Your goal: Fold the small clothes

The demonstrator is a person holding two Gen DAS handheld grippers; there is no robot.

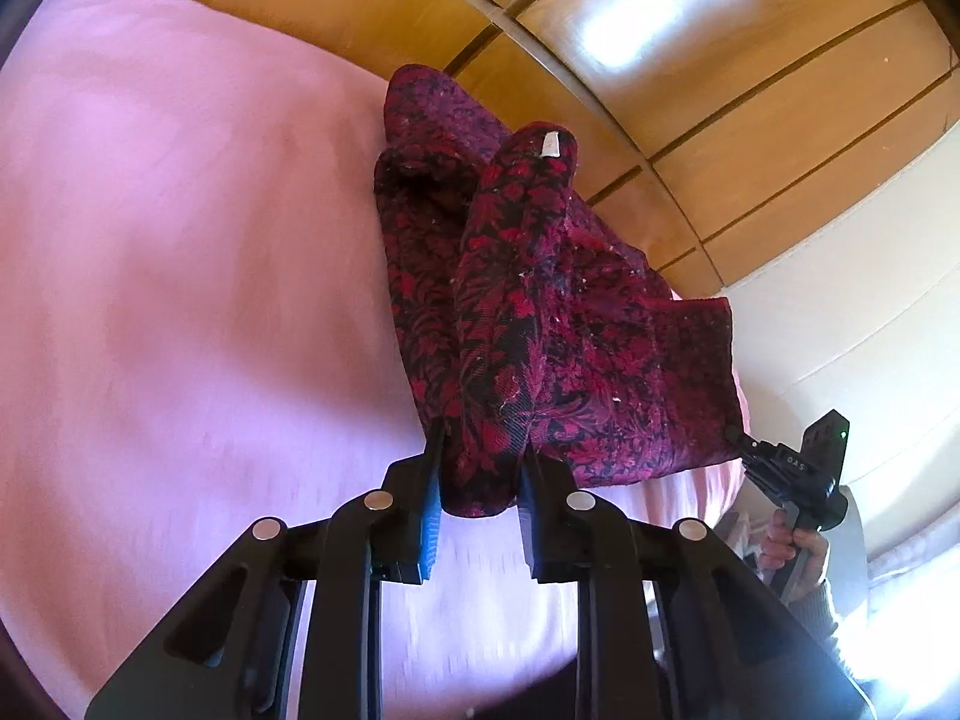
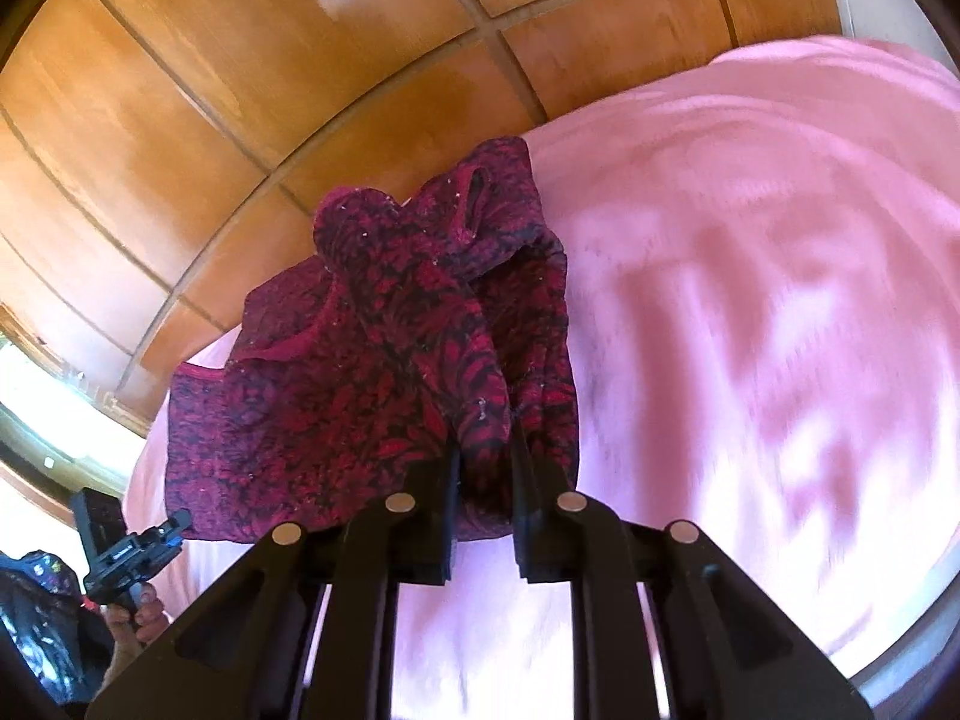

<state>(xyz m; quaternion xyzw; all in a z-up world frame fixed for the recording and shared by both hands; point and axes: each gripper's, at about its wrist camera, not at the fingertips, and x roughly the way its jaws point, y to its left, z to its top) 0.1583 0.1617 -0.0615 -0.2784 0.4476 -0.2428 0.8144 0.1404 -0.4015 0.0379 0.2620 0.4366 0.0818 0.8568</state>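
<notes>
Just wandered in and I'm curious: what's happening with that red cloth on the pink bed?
A person holds a gripper in each hand. The left gripper and the right gripper each have their jaws shut on a near corner of a dark red patterned garment, which lies bunched on the pink bedsheet. It isn't folded yet.

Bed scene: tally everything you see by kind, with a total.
Red patterned garment: 1
Grippers, each shut on the garment: 2, the left gripper and the right gripper
Pink bedsheet: 1
Wooden headboard: 1
Total: 5

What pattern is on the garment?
Red floral print on black, garment; clearest in the left wrist view.
</notes>
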